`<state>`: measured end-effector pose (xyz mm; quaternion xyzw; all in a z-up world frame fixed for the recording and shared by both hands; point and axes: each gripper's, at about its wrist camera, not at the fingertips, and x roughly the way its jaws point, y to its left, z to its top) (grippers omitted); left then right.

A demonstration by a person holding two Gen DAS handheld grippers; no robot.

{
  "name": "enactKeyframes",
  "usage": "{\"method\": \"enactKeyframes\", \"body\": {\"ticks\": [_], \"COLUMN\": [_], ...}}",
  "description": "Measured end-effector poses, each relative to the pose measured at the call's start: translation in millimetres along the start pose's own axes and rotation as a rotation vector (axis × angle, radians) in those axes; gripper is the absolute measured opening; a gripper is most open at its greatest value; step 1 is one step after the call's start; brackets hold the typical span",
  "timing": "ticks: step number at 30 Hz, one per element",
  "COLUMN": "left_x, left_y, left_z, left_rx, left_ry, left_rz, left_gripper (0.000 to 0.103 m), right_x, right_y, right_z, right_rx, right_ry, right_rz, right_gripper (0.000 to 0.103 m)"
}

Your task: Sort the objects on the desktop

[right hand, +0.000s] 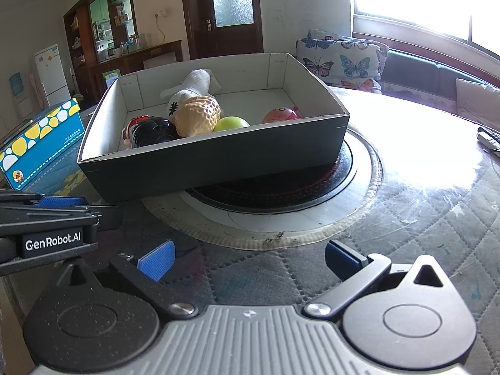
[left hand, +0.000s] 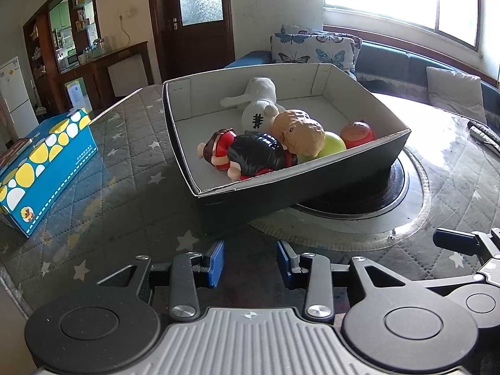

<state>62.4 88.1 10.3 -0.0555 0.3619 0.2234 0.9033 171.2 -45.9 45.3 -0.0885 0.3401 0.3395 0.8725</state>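
A dark cardboard box (left hand: pixel 300 184) (right hand: pixel 218 162) with a white inside stands on the table, partly over a round hotplate. It holds a white plush toy (left hand: pixel 259 100) (right hand: pixel 193 84), a peanut-shaped toy (left hand: pixel 300 132) (right hand: pixel 197 115), a red-and-black doll (left hand: pixel 250 153) (right hand: pixel 150 131), a green ball (left hand: pixel 334 143) (right hand: pixel 231 123) and a red round toy (left hand: pixel 357 134) (right hand: pixel 281 114). My left gripper (left hand: pixel 250 261) is open and empty, just short of the box's near wall. My right gripper (right hand: pixel 247 259) is open wide and empty, near the hotplate's rim.
A blue tissue box (left hand: pixel 43 165) (right hand: pixel 40 140) with yellow and white spots lies left of the cardboard box. The round hotplate (left hand: pixel 359 200) (right hand: pixel 275 190) sits in the table's middle. A remote control (left hand: pixel 484 132) (right hand: pixel 489 139) lies at the far right. A sofa with cushions stands behind the table.
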Motion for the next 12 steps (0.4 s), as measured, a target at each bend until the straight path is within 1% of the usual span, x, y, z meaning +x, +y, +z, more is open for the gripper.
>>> {"method": "enactKeyframes", "body": {"ticks": [4,9,12], "left_x": [1.6,0.9,1.0], "left_y": [-1.3,-3.3,-0.6], "left_z": [-0.9,-2.1,-1.1], "left_rx": [0.002,0.024,0.012], "left_ry": [0.003,-0.024,-0.02], "left_rz": [0.003,0.031,0.017], "left_gripper": [0.039,0.036,0.036], "right_x": [1.6,2.4,2.1], "right_y": [0.9,1.4,1.6], "right_z": [-0.3,-1.1,-1.1], "right_rx": [-0.004,-0.003,-0.001], "right_ry": [0.004,0.007,0.006], "right_rz": [0.001,0.005,0.006], "right_gripper": [0.103,0.103,0.103]}}
